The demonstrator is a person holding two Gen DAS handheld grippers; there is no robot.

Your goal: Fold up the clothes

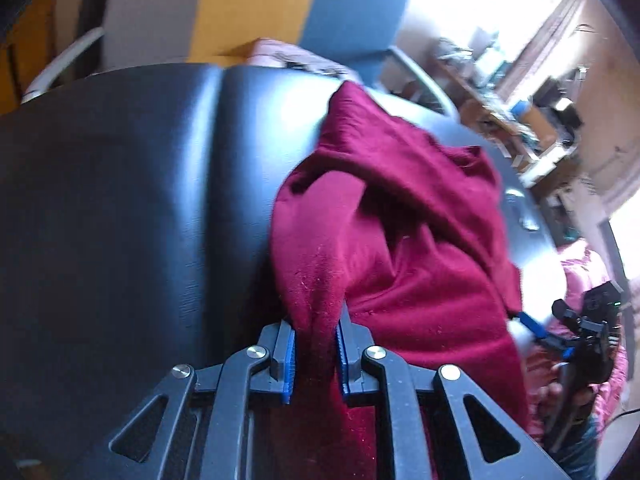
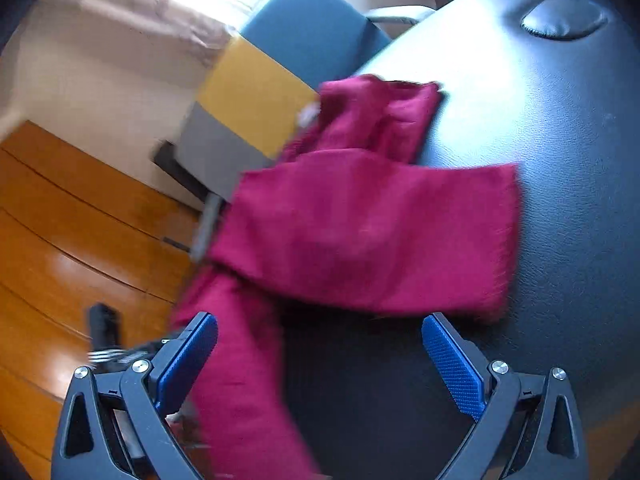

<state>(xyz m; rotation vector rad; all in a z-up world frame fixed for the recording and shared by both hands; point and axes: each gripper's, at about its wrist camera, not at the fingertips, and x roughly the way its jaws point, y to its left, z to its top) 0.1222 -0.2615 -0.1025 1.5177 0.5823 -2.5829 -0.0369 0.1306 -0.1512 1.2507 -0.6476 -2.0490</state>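
A dark red garment (image 1: 400, 216) lies bunched on a black padded table (image 1: 140, 184). My left gripper (image 1: 316, 340) is shut on a fold of the garment, which hangs down between its blue pads. In the right wrist view the garment (image 2: 372, 236) lies partly folded on the table (image 2: 560, 140), with one part hanging over the near left edge. My right gripper (image 2: 320, 344) is open, its blue pads (image 2: 452, 364) wide apart, just in front of the cloth; a strip of cloth passes by its left finger. The right gripper also shows in the left wrist view (image 1: 568, 332).
A blue, yellow and grey bench (image 2: 280, 76) stands past the table's far edge. Wooden floor (image 2: 60, 240) lies to the left. Cluttered shelves (image 1: 516, 104) stand at the right by a bright window. The table has an oval dimple (image 2: 564, 20).
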